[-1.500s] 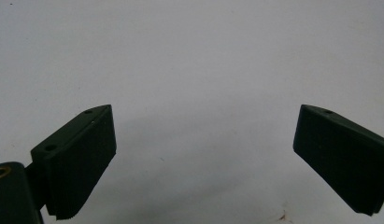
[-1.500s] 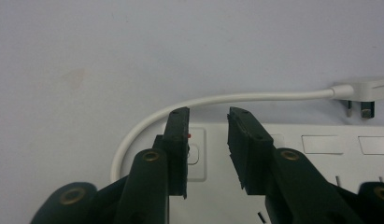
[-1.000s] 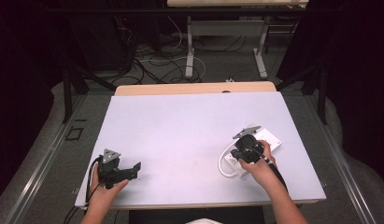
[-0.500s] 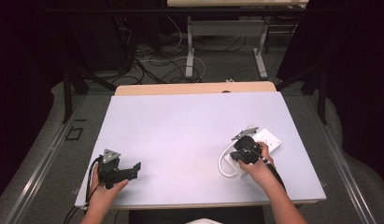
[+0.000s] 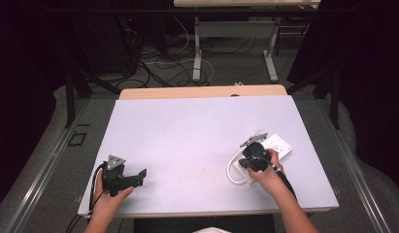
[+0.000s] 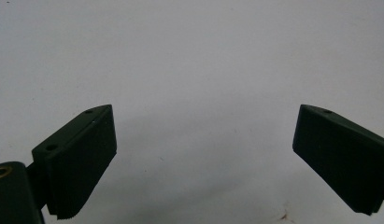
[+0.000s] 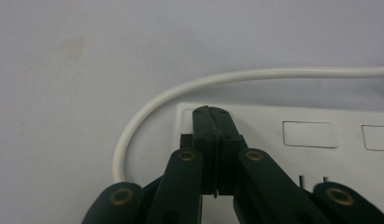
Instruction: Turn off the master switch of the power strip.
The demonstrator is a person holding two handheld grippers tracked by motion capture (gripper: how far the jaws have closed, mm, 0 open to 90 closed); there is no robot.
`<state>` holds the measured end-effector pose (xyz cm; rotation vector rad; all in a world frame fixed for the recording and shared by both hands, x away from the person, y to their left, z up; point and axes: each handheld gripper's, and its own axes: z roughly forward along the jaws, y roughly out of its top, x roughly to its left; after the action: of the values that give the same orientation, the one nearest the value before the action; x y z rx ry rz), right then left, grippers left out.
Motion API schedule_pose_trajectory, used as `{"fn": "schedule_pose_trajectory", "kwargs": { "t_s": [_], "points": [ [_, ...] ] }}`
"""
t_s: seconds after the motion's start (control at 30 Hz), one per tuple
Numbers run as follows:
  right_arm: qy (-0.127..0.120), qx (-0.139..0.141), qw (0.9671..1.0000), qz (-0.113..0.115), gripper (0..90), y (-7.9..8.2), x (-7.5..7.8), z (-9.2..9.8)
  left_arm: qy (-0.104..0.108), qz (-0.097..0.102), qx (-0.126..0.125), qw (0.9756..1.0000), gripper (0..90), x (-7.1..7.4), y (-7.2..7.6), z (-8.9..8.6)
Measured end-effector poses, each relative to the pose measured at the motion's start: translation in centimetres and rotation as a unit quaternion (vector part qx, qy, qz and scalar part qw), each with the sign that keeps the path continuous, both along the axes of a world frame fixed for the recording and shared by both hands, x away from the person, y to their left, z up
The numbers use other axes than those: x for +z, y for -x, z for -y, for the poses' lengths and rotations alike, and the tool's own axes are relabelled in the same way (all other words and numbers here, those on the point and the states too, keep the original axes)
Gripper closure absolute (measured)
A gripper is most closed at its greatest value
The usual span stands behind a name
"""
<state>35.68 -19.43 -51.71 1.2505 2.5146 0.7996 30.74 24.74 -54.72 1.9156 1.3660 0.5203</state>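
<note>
A white power strip [image 5: 278, 145] lies at the table's right side, and its white cable [image 5: 231, 170] loops off its near end. My right gripper [image 5: 246, 162] sits over that near end. In the right gripper view its jaws are pressed together, and the tips [image 7: 212, 112] rest on the strip's corner [image 7: 311, 135] beside where the cable [image 7: 180, 91] curves away. Nothing shows between them. My left gripper [image 5: 140, 175] rests at the table's near left. In the left gripper view it [image 6: 203, 126] stands wide open over bare tabletop.
The pale table [image 5: 197, 131] has a wooden strip along its far edge [image 5: 202, 91]. Beyond it are desk legs and loose cables on the floor [image 5: 187, 63]. The table's front edge runs close under both hands.
The right gripper has shifted very slightly over the near end of the power strip. The left gripper has not moved.
</note>
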Motion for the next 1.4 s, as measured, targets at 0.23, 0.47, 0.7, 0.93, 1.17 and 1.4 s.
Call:
{"fn": "schedule_pose_trajectory", "kwargs": {
  "t_s": [0.23,0.47,0.7,0.93,1.17,1.4],
  "points": [
    [0.008,0.002,1.0,0.0,90.0,0.3,0.0,-0.6,0.0,0.003,0.002,1.0,6.3,0.0,0.0,0.1],
    [0.006,0.005,0.9999,-0.007,90.0,0.1,-0.1,-0.5,0.0,0.002,0.001,1.0,6.3,-0.1,0.1,0.1],
    [-0.009,-0.017,0.9997,-0.014,90.0,-0.1,-0.2,0.3,0.001,0.003,0.002,1.0,6.3,-0.1,0.1,0.1],
    [-0.024,-0.009,0.9996,-0.012,84.5,0.0,0.1,1.1,0.002,0.002,0.003,1.0,6.4,-0.1,0.0,0.1],
    [-0.018,-0.014,0.9997,-0.01,72.7,0.4,0.2,0.8,0.003,0.001,0.003,1.0,6.4,-0.1,0.0,0.1],
    [-0.017,-0.021,0.9996,0.003,63.8,0.5,0.5,0.6,0.004,0.001,0.004,1.0,6.4,-0.1,-0.1,0.1]
  ]
}}
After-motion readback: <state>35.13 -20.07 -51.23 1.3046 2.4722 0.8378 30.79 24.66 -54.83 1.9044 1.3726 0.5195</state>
